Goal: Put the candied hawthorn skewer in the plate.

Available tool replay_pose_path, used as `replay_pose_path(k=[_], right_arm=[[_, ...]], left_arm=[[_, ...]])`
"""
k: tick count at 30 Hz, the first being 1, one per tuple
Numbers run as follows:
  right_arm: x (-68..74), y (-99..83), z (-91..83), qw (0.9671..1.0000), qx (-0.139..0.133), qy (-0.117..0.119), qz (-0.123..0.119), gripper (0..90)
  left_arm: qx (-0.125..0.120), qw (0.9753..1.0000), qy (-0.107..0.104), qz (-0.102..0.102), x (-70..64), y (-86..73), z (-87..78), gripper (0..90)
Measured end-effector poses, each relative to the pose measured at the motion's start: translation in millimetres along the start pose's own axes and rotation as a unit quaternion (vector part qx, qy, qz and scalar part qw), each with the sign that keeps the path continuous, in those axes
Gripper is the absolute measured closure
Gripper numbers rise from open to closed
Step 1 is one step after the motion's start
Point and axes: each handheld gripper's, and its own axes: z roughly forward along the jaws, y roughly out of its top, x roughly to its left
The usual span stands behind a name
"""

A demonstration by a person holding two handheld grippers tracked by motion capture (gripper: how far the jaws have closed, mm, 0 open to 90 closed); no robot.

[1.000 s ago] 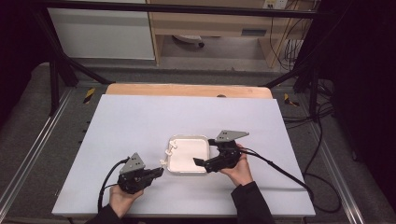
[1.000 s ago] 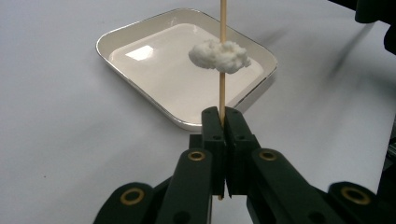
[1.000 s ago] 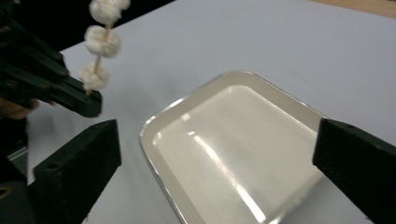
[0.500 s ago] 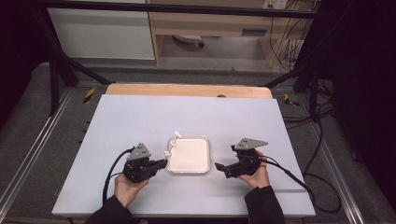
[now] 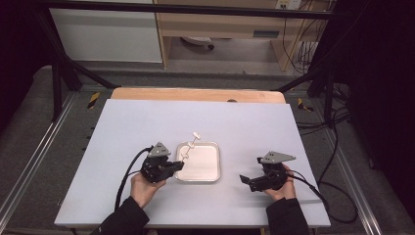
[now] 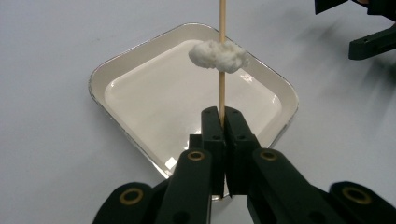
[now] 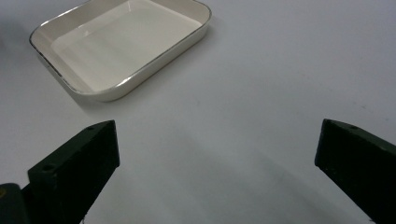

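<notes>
Wooden skewer (image 6: 222, 56) clamped upright in left gripper (image 6: 222, 122) over tray (image 6: 116, 70); right gripper (image 7: 217, 154) low, jaws apart.

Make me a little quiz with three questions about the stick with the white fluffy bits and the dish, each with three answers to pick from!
1. Where is the right tool?
A. On the table to the right of the dish
B. Inside the dish
C. On the floor

2. How many white fluffy bits sit on the skewer in the high view?
A. None
B. Three
C. Ten

3. What is the left tool doing?
A. Gaping wide with nothing in it
B. Lying upside down
C. Pinching the skewer

Answers: 1 A, the high view shows it apart from the dish, on the dish's right. 2 B, three small white lumps can be counted along the stick. 3 C, in the left gripper view its two jaws are closed on the wooden stick, while the right tool's jaws stand wide apart.
</notes>
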Motion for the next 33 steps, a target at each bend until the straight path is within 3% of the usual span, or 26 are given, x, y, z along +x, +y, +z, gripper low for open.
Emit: replay_pose_path(k=[7,14,24,28,33], right_arm=[[-5.2,-10.3,-8.2,1.0,0.003,-0.002,0.005,0.5],[-7.6,-10.5,-11.8,1.0,-0.004,-0.003,0.007,0.5],[-8.0,-11.0,-13.0,0.9999,-0.004,-0.004,0.012,0.5],[-8.3,-10.9,-12.9,0.9999,-0.005,-0.004,0.011,0.5],[-7.9,-11.0,-12.8,0.9999,-0.004,-0.004,0.013,0.5]], left_arm=[[0.03,0.9995,0.01,0.002,-4.1,8.6,20.5,88.3],[0.069,0.9972,0.03,0.003,-6.2,6.6,36.8,88.3],[0.104,0.9938,0.04,0.004,-5.6,3.8,44.0,88.2],[0.124,0.9911,0.048,0.007,-6.2,1.7,48.4,88.2],[0.125,0.991,0.048,0.004,-6.0,2.2,48.6,87.8]])
